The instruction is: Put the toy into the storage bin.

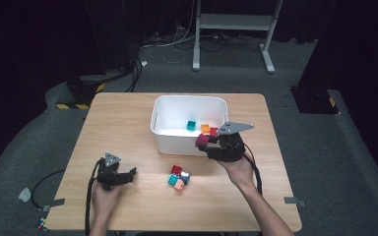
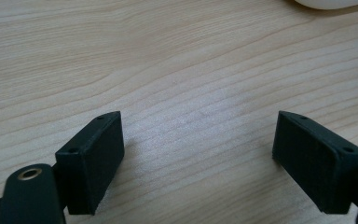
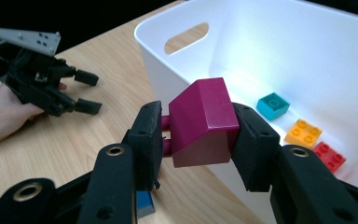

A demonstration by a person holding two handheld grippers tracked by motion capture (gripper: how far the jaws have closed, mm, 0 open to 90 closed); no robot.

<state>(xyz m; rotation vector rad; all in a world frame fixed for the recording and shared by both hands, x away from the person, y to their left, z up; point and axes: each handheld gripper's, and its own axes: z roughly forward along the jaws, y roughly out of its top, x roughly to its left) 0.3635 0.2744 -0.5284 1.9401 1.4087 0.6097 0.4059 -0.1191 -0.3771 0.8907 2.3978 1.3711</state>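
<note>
My right gripper (image 3: 196, 126) is shut on a magenta brick (image 3: 204, 122) with a sloped top, held in the air at the near rim of the white bin (image 3: 177, 60). In the high view that gripper (image 1: 207, 142) and the magenta brick (image 1: 202, 140) hang at the front wall of the bin (image 1: 177, 142). Inside the bin lie a teal brick (image 3: 272, 105), an orange brick (image 3: 304, 132) and a red brick (image 3: 325, 154). My left gripper (image 1: 130, 172) rests on the table at the left, jaws open with bare wood between its pads (image 2: 95, 161).
A small cluster of loose bricks (image 1: 178, 177), red, teal, white and salmon, lies on the table between the two hands. The wooden table (image 1: 118, 123) has open wood to the left of the bin. A blue brick (image 3: 144, 203) peeks out below my right jaws.
</note>
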